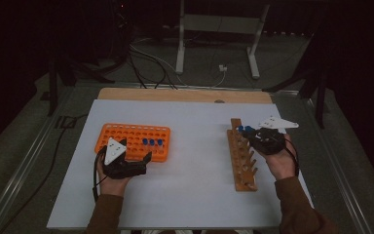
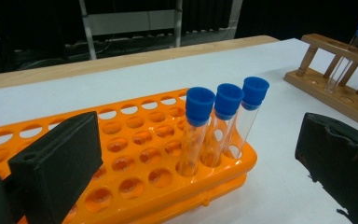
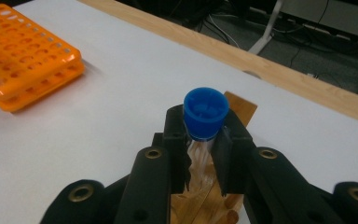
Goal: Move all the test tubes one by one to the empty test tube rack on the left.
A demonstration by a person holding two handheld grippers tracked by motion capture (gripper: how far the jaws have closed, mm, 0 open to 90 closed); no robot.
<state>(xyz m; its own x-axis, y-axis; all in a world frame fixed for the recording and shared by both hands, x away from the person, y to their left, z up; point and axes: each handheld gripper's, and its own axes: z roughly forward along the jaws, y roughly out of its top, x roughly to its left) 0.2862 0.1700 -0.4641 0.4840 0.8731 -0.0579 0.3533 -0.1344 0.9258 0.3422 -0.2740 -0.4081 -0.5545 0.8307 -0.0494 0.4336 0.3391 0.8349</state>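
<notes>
The plastic rack (image 1: 132,142) sits on the left side of the bench (image 1: 195,161). Three tubes (image 2: 216,123) stand in a row in the rack, near its right end. The wooden rack (image 1: 241,156) lies well to the right of the plastic rack, with one tube (image 3: 204,119) above its far end, between the jaws of the right gripper (image 3: 200,140).

Lab-style recording room — dark, black-curtained backdrop, no daylight. White-topped bench (image 1: 185,161) with a bare wooden edge strip (image 1: 185,94) at the far side. On it, lab ware: orange plastic tube rack (image 1: 133,141) holding three blue-capped test tubes (image 2: 214,128), and a wooden tube rack (image 1: 240,155) with another capped tube (image 3: 204,116). Behind the bench — grey carpeted floor, loose cables (image 1: 148,63) trailing across it, a white plug (image 1: 222,68), white metal stand legs (image 1: 217,34). Metal rails (image 1: 27,161) run along the floor beside the bench. Reads as a test rig setup, not a home or shop.
</notes>
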